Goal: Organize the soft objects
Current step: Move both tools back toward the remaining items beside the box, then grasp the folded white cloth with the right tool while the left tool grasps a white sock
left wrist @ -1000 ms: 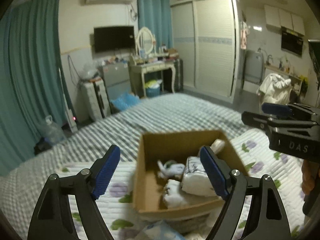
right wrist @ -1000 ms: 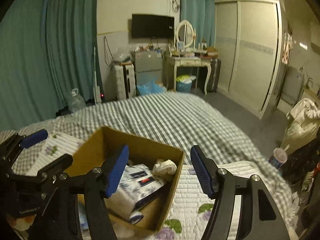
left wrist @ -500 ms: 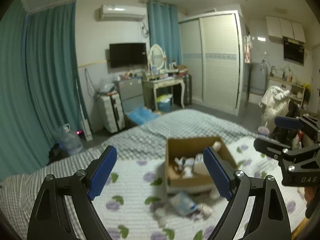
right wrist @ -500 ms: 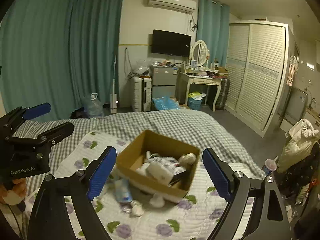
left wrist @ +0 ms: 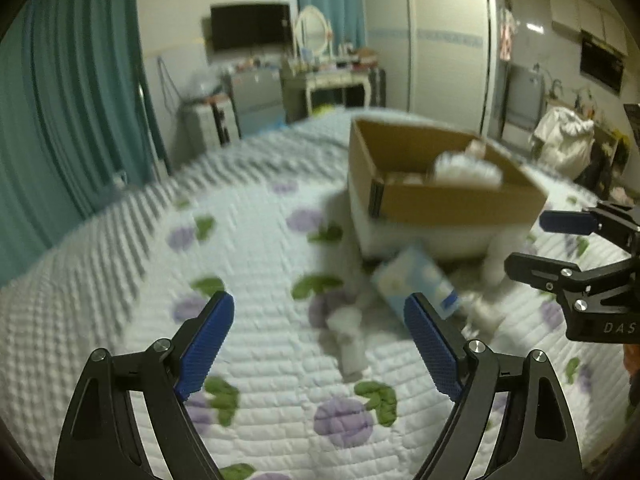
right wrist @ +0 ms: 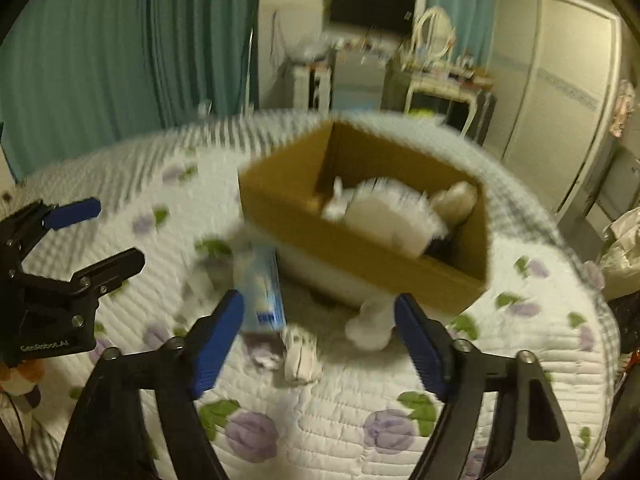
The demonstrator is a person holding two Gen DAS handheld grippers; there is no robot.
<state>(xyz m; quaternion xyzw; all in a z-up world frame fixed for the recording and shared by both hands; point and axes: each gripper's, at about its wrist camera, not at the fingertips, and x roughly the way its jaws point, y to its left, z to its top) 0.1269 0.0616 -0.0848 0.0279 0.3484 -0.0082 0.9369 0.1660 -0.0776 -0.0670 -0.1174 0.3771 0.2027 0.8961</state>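
We have come down from the high view toward the bed [left wrist: 256, 248]. Left gripper [left wrist: 320, 344] and right gripper [right wrist: 320, 344] are apart, closing, empty. Soft objects [right wrist: 260, 292] lie before the box [right wrist: 360, 256].

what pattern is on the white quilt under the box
Purple flowers with green leaves on white quilted fabric; the left wrist view shows it best.
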